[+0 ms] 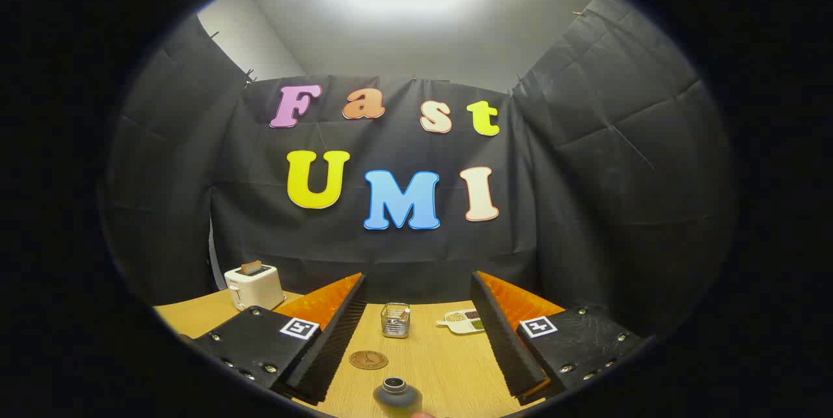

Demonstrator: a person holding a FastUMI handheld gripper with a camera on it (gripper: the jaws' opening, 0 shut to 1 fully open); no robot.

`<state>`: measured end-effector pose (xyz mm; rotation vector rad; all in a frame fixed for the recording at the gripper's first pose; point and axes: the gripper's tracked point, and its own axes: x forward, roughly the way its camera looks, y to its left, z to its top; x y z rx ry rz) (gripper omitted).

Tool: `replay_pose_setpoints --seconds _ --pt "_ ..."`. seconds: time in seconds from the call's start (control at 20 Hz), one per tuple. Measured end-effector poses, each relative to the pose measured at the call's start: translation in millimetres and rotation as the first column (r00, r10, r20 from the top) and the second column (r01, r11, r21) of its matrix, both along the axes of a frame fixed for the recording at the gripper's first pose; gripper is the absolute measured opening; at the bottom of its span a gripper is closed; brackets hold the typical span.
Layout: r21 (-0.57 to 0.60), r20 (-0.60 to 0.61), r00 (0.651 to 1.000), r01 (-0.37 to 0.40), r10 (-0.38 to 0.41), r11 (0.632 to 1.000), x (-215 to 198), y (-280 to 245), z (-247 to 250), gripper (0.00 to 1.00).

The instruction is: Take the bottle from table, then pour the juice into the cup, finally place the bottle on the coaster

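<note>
Gripper view: gripper (416, 314) held above wooden table (442, 366), two fingers spread wide, nothing clamped. One bottle (397, 395) seen between fingers at near end, dark cap up, untouched. One round coaster (368, 359) laid just beyond bottle. One glass cup (396, 320) stood farther on. One divided dish (463, 321) beside cup. One toaster (254, 286) at far left.

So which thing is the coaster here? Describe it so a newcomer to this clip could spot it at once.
On the wooden table, look between the open tool's two fingers. The coaster lies flat there, beyond the dark bottle and nearer than the clear cup. It is the only flat brown disc; its neighbours stand upright.
</note>
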<state>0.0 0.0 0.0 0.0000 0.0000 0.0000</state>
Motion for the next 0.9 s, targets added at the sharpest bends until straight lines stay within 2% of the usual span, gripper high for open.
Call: replay_pose_setpoints --seconds 0.45,0.9 --pt "0.018 -0.018 1.000 -0.002 0.003 1.000 1.7 1.2 -1.8 0.97" --pt "0.012 -0.020 0.998 -0.054 0.054 0.998 1.0 6.0 -8.3 0.97"
